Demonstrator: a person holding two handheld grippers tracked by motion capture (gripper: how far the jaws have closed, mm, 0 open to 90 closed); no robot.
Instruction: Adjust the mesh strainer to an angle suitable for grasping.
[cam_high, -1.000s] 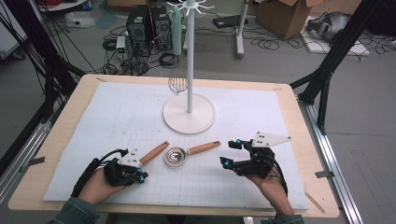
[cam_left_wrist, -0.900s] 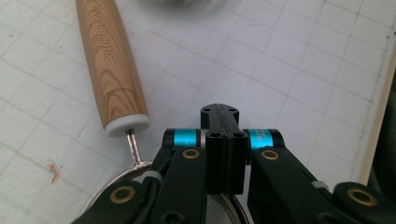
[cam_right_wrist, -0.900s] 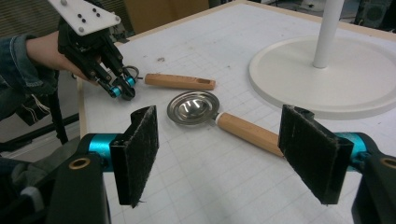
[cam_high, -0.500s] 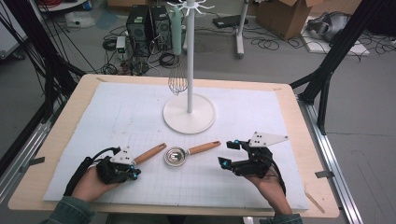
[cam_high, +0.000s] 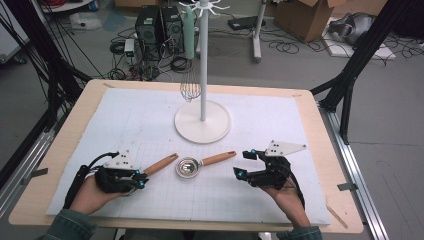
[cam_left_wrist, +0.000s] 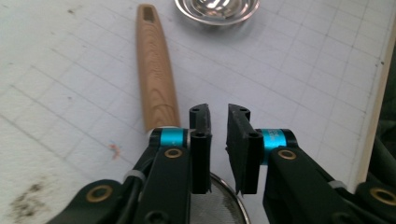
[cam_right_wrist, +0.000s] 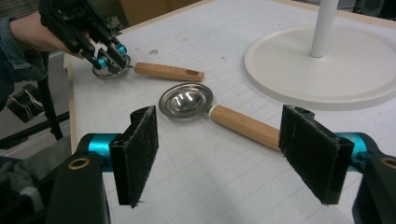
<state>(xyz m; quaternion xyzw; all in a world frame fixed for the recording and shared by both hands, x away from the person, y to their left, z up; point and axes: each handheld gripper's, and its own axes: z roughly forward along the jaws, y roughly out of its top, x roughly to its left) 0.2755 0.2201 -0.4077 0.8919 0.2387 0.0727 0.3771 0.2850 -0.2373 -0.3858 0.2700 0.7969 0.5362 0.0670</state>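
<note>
A small strainer with a wooden handle (cam_high: 160, 164) lies on the white mat, its mesh head (cam_left_wrist: 219, 207) under my left gripper (cam_high: 141, 181). In the left gripper view my left gripper (cam_left_wrist: 218, 116) shows a narrow gap between its jaws. The jaws have just been opening and nothing is between them. A shiny metal scoop (cam_high: 186, 167) with a wooden handle (cam_right_wrist: 243, 125) lies at the middle of the mat. My right gripper (cam_high: 245, 163) stands open just right of that handle, and in its own view my right gripper (cam_right_wrist: 219, 140) holds nothing.
A white stand with a round base (cam_high: 202, 122) rises behind the scoop, and a wire whisk (cam_high: 190, 90) hangs beside its pole. The mat (cam_high: 300, 150) covers most of the wooden table (cam_high: 65, 145). Cables and boxes lie on the floor beyond.
My left hand has drawn back to the left along the mat and its jaws have parted a little. The right hand and the scoop have not moved.
</note>
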